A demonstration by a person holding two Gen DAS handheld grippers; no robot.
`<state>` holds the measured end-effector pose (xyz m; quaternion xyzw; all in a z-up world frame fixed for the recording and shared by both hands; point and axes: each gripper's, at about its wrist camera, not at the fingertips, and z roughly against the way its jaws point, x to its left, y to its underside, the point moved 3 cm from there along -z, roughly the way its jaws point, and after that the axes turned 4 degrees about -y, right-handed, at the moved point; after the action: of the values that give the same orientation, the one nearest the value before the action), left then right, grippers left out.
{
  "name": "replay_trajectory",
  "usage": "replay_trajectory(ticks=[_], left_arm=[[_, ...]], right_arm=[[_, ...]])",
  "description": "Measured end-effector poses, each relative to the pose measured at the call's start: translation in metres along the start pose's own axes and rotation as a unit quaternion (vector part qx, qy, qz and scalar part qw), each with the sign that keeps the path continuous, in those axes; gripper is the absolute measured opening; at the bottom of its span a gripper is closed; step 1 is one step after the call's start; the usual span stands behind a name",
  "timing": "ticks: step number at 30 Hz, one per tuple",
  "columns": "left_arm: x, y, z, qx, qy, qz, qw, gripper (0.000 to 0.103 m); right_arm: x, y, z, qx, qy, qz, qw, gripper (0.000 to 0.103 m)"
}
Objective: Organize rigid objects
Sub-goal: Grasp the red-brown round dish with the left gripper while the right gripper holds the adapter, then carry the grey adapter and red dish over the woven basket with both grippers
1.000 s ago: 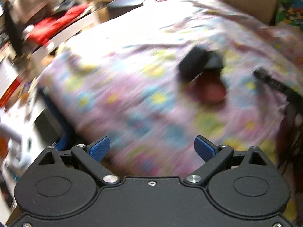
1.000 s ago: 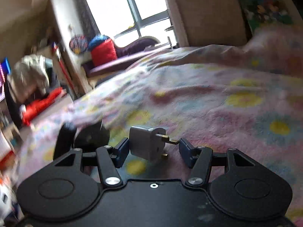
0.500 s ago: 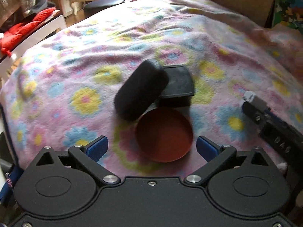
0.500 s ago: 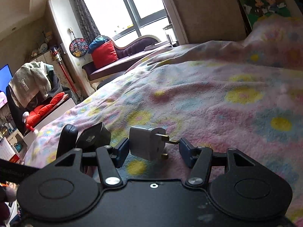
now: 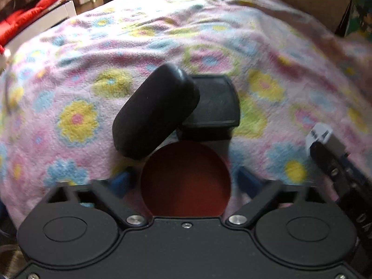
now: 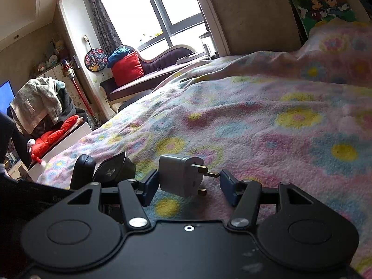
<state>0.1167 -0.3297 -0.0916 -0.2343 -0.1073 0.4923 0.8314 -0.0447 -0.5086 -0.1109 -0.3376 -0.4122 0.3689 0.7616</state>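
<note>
Room: a cluttered bedroom, a bed under a pink flowered blanket [image 5: 76,88], bright window [image 6: 148,11] at the far wall.

Left wrist view
- Left gripper [image 5: 186,182]: fingers spread wide, one blue pad each side of the red disc, blurred; whether they touch it I cannot tell.
- Red disc [image 5: 186,179]: one, round and flat, lying on the blanket at the near edge of the bed, right between the fingers.
- Black oval case [image 5: 155,114]: one, tilted, leaning on the square box and touching the disc's far rim.
- Black square box [image 5: 214,107]: one, just beyond the disc, partly under the case.
- Right-hand tool: one dark arm with a white tip [image 5: 323,137] comes in along the right edge of the bed.

Right wrist view
- Right gripper [image 6: 186,183]: fingers apart; the left pad rests against the adapter's body, the right pad [image 6: 226,186] sits just off the prong tips.
- Grey plug adapter [image 6: 181,174]: one, lying on its side on the blanket, three brass prongs pointing right.
- Black items: the same two, case [image 6: 82,169] and box [image 6: 116,169], standing left of the adapter, near the bed's left edge.
- Background: one red cushion [image 6: 126,69] on a purple chaise, one round dartboard [image 6: 95,59] on the wall.
</note>
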Motion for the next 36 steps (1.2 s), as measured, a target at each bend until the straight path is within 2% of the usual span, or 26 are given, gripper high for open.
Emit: replay_trajectory(ticks=[6, 11, 18, 24, 28, 36], left_arm=[[0.011, 0.005, 0.015, 0.006, -0.002, 0.014, 0.9999, 0.071], [0.034, 0.019, 0.041, 0.010, -0.017, 0.020, 0.9996, 0.071], [0.093, 0.043, 0.094, 0.008, -0.052, 0.036, 0.9980, 0.071], [0.151, 0.068, 0.143, -0.005, -0.100, 0.063, 0.9930, 0.071], [0.185, 0.086, 0.170, -0.019, -0.125, 0.082, 0.9886, 0.071], [0.233, 0.115, 0.191, -0.024, -0.122, 0.129, 0.9839, 0.071]], right_arm=[[-0.002, 0.001, 0.003, -0.010, -0.006, -0.003, 1.000, 0.057], [-0.004, 0.000, 0.006, -0.023, -0.017, -0.006, 1.000, 0.057], [-0.007, 0.001, 0.012, -0.055, -0.039, -0.016, 0.998, 0.057], [-0.014, 0.001, 0.012, -0.058, -0.047, -0.035, 0.997, 0.057], [-0.013, 0.002, 0.011, -0.053, -0.038, -0.037, 0.997, 0.057], [-0.009, 0.000, 0.004, -0.025, -0.002, -0.039, 0.999, 0.057]])
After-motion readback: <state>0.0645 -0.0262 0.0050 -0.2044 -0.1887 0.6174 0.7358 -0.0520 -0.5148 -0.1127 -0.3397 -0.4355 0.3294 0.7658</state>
